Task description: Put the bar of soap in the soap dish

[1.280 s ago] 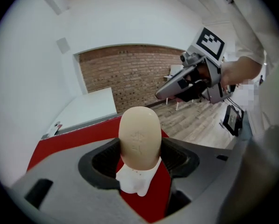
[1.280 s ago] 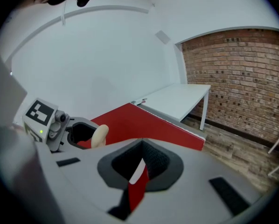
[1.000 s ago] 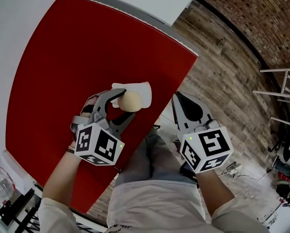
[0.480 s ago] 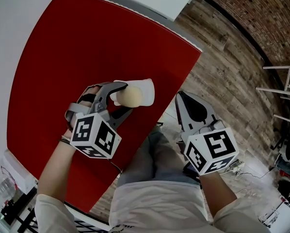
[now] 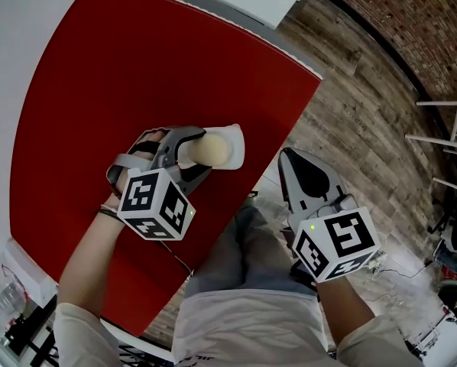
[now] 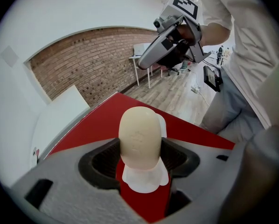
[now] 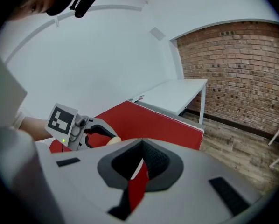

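I have the left hand-held gripper (image 5: 202, 151) pinching the bar of soap (image 6: 139, 136) between its 2 jaws, which grip it by its flanks. The cream oval stands on end, directly over the white soap dish (image 5: 235, 148). The dish lies on the red counter (image 5: 137, 75), close to the edge nearest the person. From the left gripper view I see the dish's scalloped rim below the soap, but I cannot tell whether the soap's lower end is touching the dish or hanging just above it.

The right hand-held gripper (image 5: 286, 159) hangs off the counter beyond that edge. Its jaws are pressed together on nothing.

The step in hand is, I judge, the set-down. To do it well I would lower the soap until it bears on the dish, tipping it toward lying flat so that its length runs along the dish. Only then would I spread the jaws, slowly. A drop from height could make the soap bounce or skate out. The dish looks light and sits near the edge, so any sideways push could slide it off.
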The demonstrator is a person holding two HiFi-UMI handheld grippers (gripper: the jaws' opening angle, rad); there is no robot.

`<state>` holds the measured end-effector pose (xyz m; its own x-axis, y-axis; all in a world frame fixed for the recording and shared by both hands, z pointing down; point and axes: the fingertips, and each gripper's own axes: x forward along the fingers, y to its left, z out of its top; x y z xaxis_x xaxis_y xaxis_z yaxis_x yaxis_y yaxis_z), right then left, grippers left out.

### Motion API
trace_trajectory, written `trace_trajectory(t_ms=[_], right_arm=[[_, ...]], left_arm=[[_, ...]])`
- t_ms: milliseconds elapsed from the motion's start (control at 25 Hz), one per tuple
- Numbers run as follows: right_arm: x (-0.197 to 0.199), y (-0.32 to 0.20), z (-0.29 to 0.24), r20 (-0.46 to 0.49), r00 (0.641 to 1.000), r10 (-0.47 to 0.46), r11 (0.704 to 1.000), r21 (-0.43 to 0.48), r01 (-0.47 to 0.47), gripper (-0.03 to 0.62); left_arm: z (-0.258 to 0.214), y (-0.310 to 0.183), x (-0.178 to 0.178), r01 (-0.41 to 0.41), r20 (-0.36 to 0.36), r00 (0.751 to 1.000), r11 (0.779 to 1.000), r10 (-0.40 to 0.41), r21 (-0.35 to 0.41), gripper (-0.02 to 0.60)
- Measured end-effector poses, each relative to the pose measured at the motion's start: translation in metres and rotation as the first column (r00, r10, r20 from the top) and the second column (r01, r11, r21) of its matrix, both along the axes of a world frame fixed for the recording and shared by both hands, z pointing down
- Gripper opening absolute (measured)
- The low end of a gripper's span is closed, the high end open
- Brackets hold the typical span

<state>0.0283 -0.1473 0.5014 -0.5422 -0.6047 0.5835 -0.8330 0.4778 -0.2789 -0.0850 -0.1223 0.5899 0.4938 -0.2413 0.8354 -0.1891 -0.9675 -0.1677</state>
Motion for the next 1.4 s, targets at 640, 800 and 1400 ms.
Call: trace_trajectory(t_ms=[640,800,1400], right_arm=[[0.003,0.001,0.012,0.016,1.0,0.012,1.0,-0.022,-0.012,0.005],[0.005,0.002,0.015,0.019,1.0,0.014,1.0,-0.026,-0.014,0.005],[0.005,0.005,0.018,0.024,1.0,0.016,0.999,-0.035,-0.015,0.005]], left_arm=[[0.023,0.003,0.003,-0.031,0.035,0.999,0.997,0.034,-0.075,0.275],[0.025,0.003,0.004,-0.039,0.035,0.998,0.995,0.042,-0.094,0.276],[0.027,0.006,0.001,-0.053,0.039,0.998,0.989,0.059,-0.139,0.275]])
